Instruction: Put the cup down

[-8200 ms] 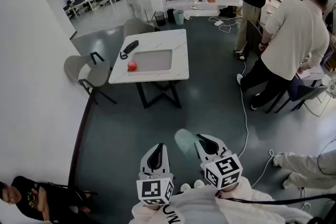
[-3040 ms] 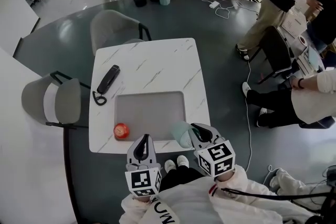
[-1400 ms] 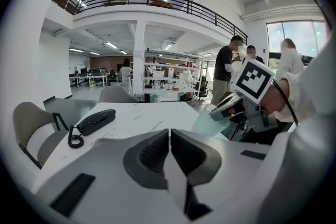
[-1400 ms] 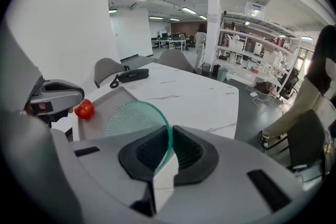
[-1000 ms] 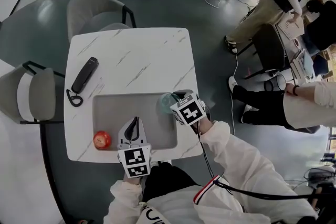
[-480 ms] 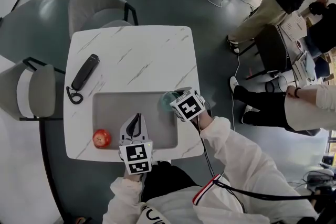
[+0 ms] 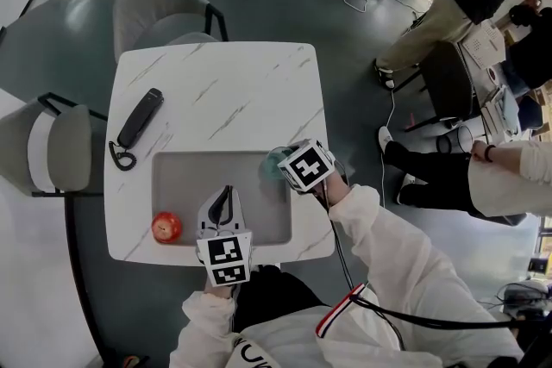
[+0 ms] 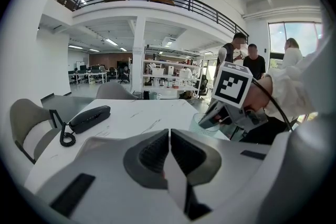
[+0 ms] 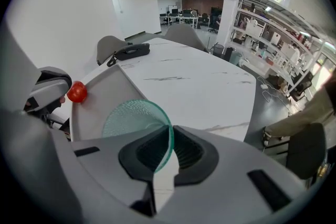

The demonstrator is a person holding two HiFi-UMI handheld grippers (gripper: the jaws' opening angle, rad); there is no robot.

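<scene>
The left tool point(image 8: 169, 136) fills the six o'clock of the view, its jaws pressed together with nothing between them. Beyond it spreads the white marble counter point(image 8: 142, 113). A black telephone point(image 8: 89, 118) lies toward nine o'clock, with its coiled cord beside it. Toward three o'clock the right tool point(image 8: 205, 122), topped by its marker cube, grips the rim of a pale green cup point(image 8: 200, 131). A grey chair point(image 8: 26, 123) stands off the counter's nine o'clock side.

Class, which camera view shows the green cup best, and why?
The right gripper view: the cup looms large, its wall pinched in the right claw. The head view shows only a sliver; the left gripper view, part of its side.
</scene>
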